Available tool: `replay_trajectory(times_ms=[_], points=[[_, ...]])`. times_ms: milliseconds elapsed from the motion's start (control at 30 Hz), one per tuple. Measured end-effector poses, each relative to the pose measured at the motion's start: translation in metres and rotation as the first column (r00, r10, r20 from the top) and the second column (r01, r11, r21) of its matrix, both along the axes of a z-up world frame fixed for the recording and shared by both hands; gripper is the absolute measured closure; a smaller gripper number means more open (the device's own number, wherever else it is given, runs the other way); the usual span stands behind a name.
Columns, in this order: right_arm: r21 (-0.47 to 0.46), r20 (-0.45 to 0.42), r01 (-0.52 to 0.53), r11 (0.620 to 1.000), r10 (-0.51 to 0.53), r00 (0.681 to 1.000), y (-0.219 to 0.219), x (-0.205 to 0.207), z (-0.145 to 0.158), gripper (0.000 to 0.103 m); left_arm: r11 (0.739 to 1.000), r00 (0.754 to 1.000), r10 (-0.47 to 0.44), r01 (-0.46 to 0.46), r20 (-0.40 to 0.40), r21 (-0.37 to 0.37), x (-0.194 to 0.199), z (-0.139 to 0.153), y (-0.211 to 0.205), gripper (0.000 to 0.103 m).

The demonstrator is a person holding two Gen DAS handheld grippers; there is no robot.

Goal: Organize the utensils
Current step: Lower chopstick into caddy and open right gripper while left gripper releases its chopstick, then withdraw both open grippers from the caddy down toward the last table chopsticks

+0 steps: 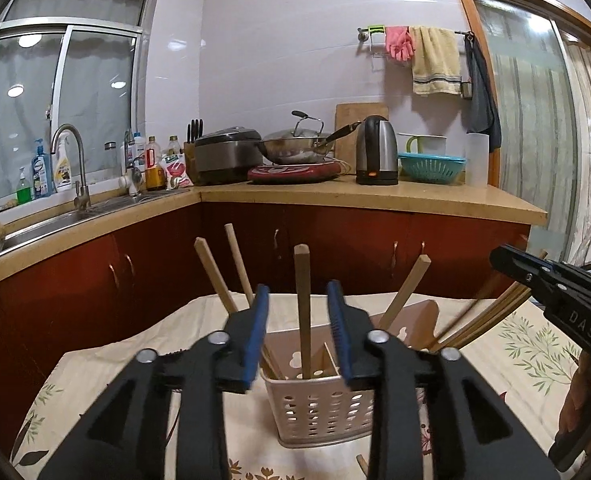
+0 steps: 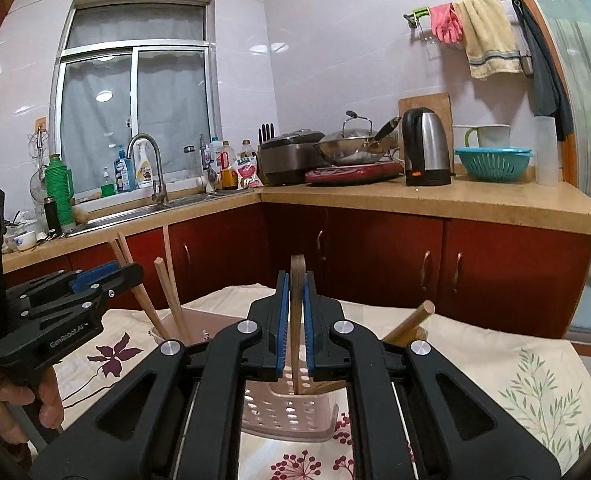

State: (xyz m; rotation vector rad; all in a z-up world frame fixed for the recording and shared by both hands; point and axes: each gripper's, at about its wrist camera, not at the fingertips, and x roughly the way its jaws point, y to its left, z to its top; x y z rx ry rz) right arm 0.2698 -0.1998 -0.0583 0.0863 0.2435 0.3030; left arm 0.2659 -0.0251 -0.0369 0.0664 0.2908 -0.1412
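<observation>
A perforated beige utensil holder (image 1: pixel 319 408) (image 2: pixel 291 410) stands on the cloth-covered table, with several wooden chopsticks (image 1: pixel 215 272) leaning out of it. My left gripper (image 1: pixel 298 292) is open. One upright chopstick (image 1: pixel 302 312) stands in the gap between its blue pads and touches neither. In the right wrist view the left gripper (image 2: pixel 133 272) reaches in from the left. My right gripper (image 2: pixel 295 280) is shut on a wooden chopstick (image 2: pixel 296 320) whose lower end sits inside the holder. In the left wrist view the right gripper (image 1: pixel 499 258) enters from the right, holding slanted chopsticks (image 1: pixel 475 320).
A floral tablecloth (image 1: pixel 535 344) covers the table. Behind it run red cabinets (image 2: pixel 495 264) under a counter with a kettle (image 1: pixel 376 150), a wok (image 1: pixel 295 146), a teal colander (image 1: pixel 431 166) and a sink (image 1: pixel 55 216). A person's hand (image 2: pixel 23 404) grips the left handle.
</observation>
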Motion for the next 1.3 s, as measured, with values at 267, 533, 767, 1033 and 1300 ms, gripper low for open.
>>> replay_trajectory(times_ms=[267, 533, 767, 1033, 1300], points=[[0.007, 0.026, 0.020, 1.000, -0.020, 0.999, -0.003, -0.019, 0.009, 0.068, 1.000, 0.999, 0.015, -0.016, 0.028, 0.015, -0.018, 0.006, 0.000, 0.037], [-0.003, 0.022, 0.047, 0.999, -0.047, 0.999, -0.011, -0.054, 0.007, 0.062, 0.999, 0.998, 0.046, -0.047, 0.040, 0.022, -0.044, 0.008, 0.001, 0.026], [-0.020, -0.027, 0.072, 0.997, -0.072, 0.997, -0.020, -0.095, -0.021, 0.062, 0.998, 0.997, 0.068, -0.068, 0.021, -0.002, -0.080, -0.006, 0.006, 0.025], [-0.066, -0.085, 0.089, 0.994, -0.095, 0.992, -0.023, -0.143, -0.069, 0.062, 0.996, 0.996, 0.084, -0.084, -0.028, 0.008, -0.117, -0.037, -0.001, 0.024], [-0.087, -0.138, 0.075, 0.993, -0.087, 0.987, -0.021, -0.177, -0.111, 0.062, 0.995, 0.992, 0.095, -0.094, -0.082, 0.013, -0.145, -0.069, -0.004, 0.024]])
